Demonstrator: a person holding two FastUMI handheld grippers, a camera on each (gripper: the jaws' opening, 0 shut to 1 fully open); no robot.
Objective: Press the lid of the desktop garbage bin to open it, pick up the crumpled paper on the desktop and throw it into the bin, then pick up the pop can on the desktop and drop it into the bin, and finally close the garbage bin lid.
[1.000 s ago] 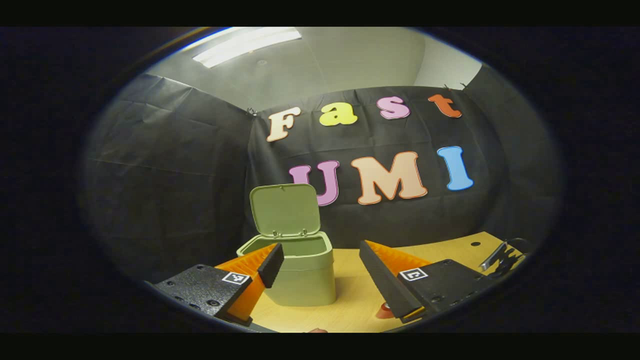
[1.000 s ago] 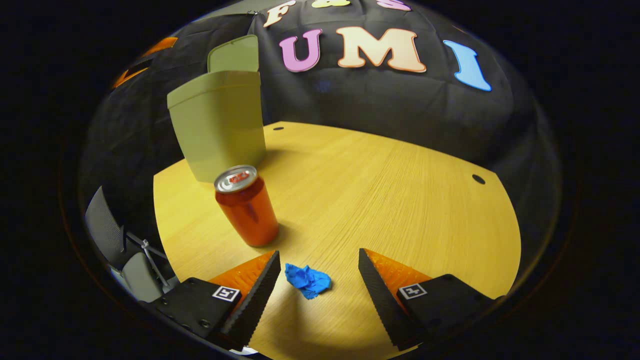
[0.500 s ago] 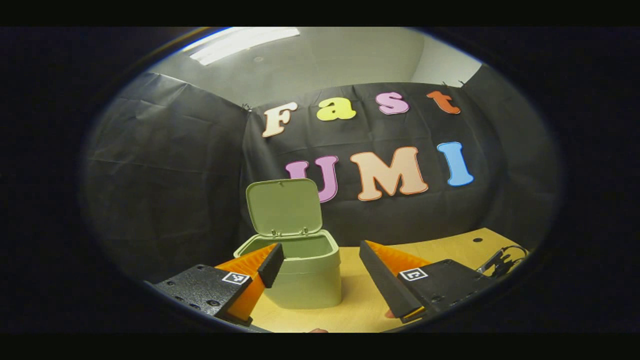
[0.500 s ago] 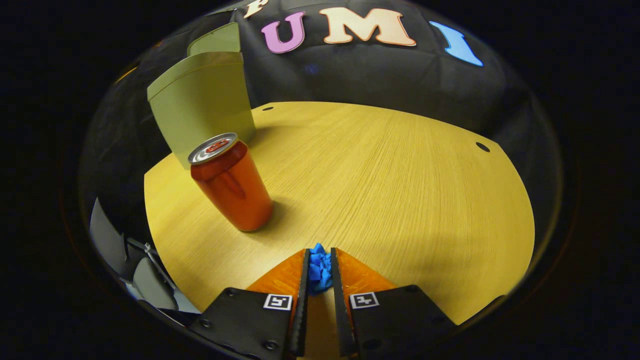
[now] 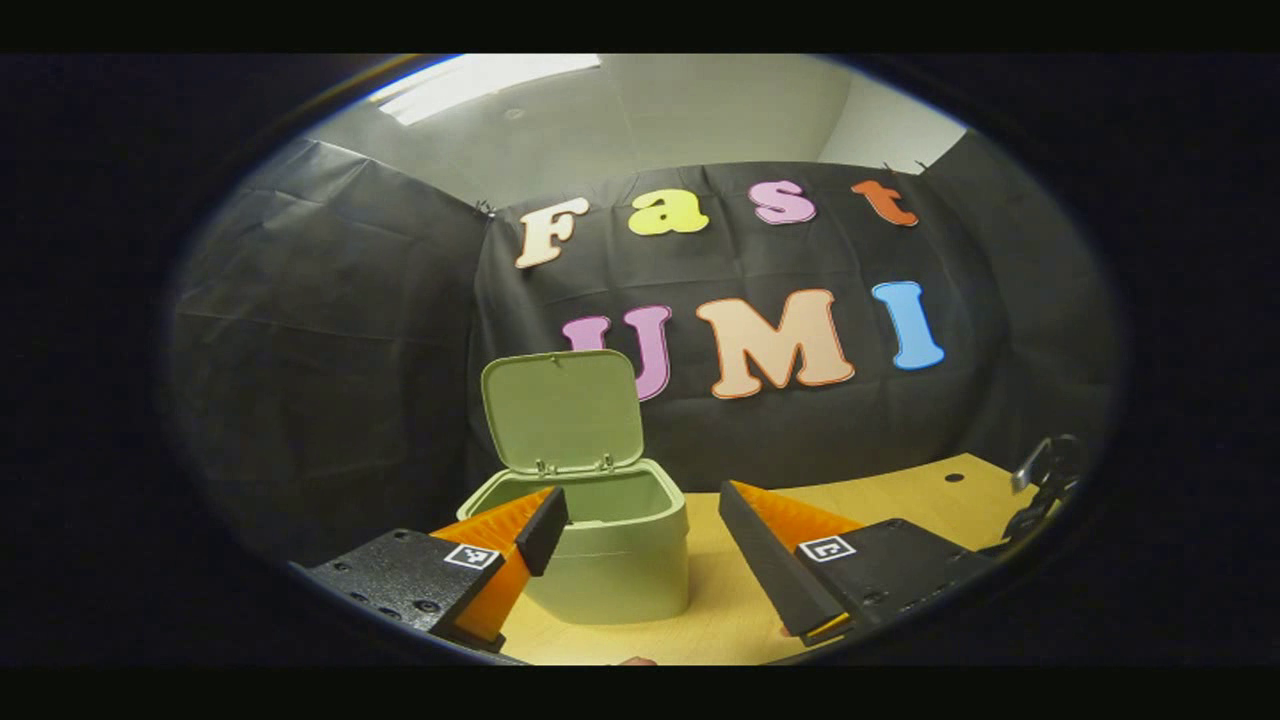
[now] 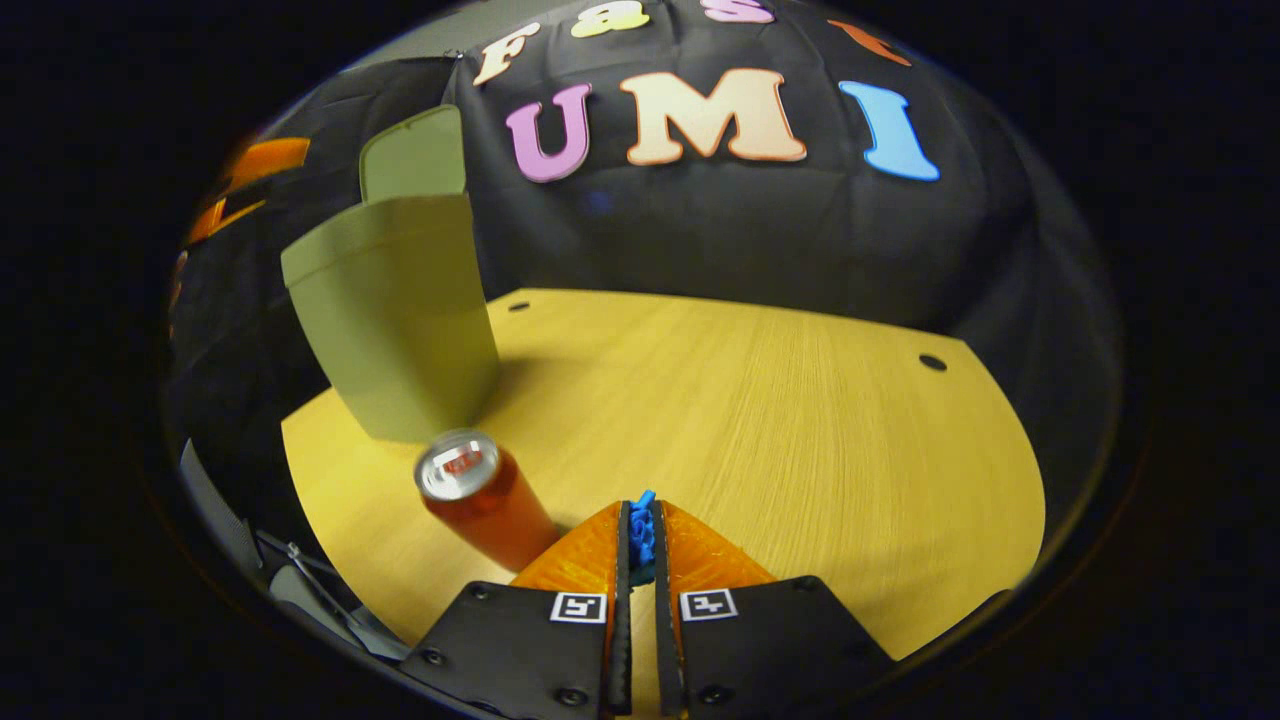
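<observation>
Mostly hidden paper [image 6: 641,530], apparently pinched.

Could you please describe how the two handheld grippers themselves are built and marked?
Both the left gripper and right gripper have two wedge-shaped fingers with ribbed inner faces, mounted on flat black plates with screw heads. Each plate carries a small square black-and-white marker.

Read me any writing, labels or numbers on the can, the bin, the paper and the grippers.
Can: a red mark on its top, too blurred to read.
Bin: no text.
Paper: no text.
Left gripper and right gripper: square coded markers, no words or numbers.
</observation>
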